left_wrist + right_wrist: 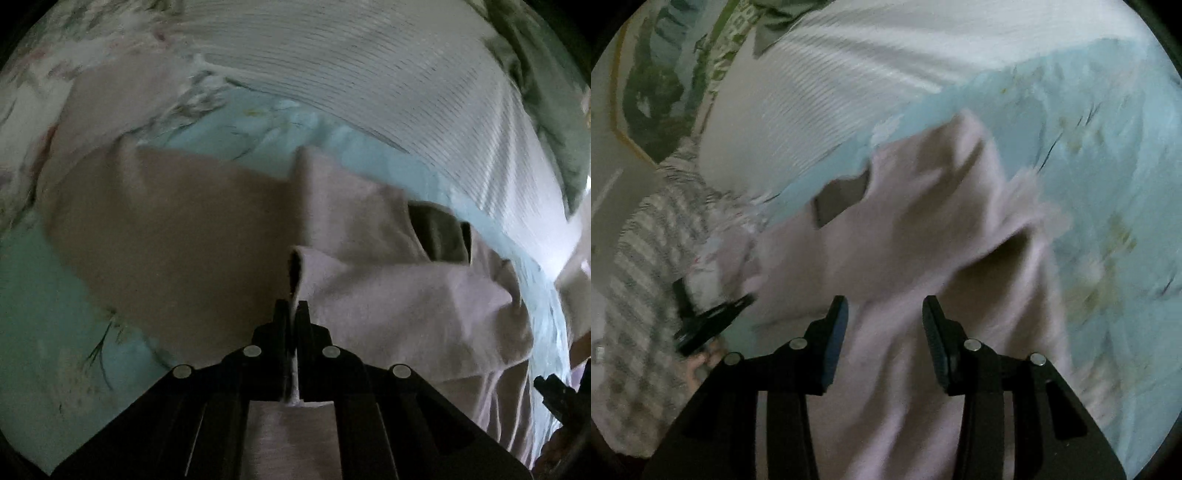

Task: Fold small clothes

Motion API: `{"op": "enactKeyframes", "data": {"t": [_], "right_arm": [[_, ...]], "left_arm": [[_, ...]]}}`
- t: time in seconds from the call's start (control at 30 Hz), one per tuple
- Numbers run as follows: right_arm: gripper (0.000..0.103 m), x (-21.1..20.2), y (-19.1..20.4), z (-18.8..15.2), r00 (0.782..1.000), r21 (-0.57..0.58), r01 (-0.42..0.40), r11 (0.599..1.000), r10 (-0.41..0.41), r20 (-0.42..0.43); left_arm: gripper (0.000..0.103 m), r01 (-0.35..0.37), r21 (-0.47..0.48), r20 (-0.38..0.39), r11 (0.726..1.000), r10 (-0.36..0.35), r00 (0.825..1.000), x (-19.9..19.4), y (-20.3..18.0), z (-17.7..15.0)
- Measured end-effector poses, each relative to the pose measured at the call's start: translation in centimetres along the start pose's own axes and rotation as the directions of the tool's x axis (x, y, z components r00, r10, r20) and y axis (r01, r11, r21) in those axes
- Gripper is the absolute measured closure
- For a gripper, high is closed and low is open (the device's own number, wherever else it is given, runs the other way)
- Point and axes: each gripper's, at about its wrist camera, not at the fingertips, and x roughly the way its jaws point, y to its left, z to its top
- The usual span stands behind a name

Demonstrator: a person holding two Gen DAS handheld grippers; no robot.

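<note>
pink garment [369, 295] is what you are working on, and it lies rumpled on the pale blue floral sheet [44, 295], part lifted and part spread. nearest to you, your left gripper [293, 314] has its two fingers pressed together on a folded edge of the cloth, with the fabric running up between them and hanging from the pinch. that looks like the reason the near part of the garment stands in a ridge rather than lying flat: you seem to be holding a hem or side edge up so it can be carried across.

your right gripper [885, 314] hovers over the same garment with its fingers spread wide and nothing between them. i judge it is placed there to take a second corner, so the cloth can be stretched taut between both hands before the fold goes down.

a little farther out, a dark opening [842, 199] shows in the pink fabric, perhaps a neck or sleeve hole; i cannot tell which. the free part of the garment rests on the sheet beyond it.

farthest away, a white ribbed blanket [369, 74] lies across the bed, apart from the garment, and a grey and white striped cloth [653, 258] sits off to the right gripper's left side. both views are blurred, so finer detail is uncertain.
</note>
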Motion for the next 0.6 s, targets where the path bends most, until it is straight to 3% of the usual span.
{"op": "enactKeyframes", "data": {"t": [0.1, 0.2, 0.33, 0.43, 0.47, 0.5, 0.53, 0.6], "right_arm": [[0.047, 0.6, -1.1, 2.8, 0.997, -0.006, 0.062, 0.998, -0.061, 0.039], [0.046, 2.5, -2.3, 5.8, 0.993, -0.020, 0.116, 0.993, -0.115, 0.039], [0.046, 6.4, -3.6, 8.2, 0.988, -0.041, 0.152, 0.987, -0.154, -0.028], [0.046, 9.9, -4.6, 9.2, 0.983, -0.043, 0.152, 0.987, -0.156, -0.097], [0.050, 10.5, -4.7, 9.3, 0.984, -0.053, 0.136, 0.989, -0.141, -0.106], [0.089, 10.8, -4.7, 9.6, 0.985, -0.067, 0.110, 0.992, -0.118, -0.122], [0.096, 10.6, -4.6, 9.9, 0.986, -0.068, 0.109, 0.992, -0.117, -0.119], [0.096, 8.0, -4.5, 10.8, 0.995, -0.076, 0.098, 0.992, -0.100, -0.023]], "left_arm": [[0.101, 0.003, -0.074, 0.035, 0.997, -0.001, 0.999, -0.4, 1.3, -0.2], [0.101, 0.000, -0.123, 0.060, 0.992, 0.008, 0.998, -0.5, 1.9, -0.4], [0.101, 0.044, -0.151, 0.093, 0.988, -0.030, 0.995, -1.5, 2.7, -0.9], [0.101, 0.033, -0.129, 0.080, 0.991, -0.023, 0.997, -1.6, 2.4, -1.3], [0.101, 0.030, -0.124, 0.075, 0.992, -0.021, 0.997, -1.5, 2.2, -1.4], [0.101, 0.032, -0.124, 0.072, 0.992, -0.023, 0.997, -1.3, 2.1, -1.4], [0.101, 0.033, -0.123, 0.071, 0.992, -0.025, 0.997, -1.3, 2.2, -1.5], [0.101, 0.044, -0.113, 0.072, 0.993, -0.036, 0.997, -1.4, 1.8, -1.3]]}}
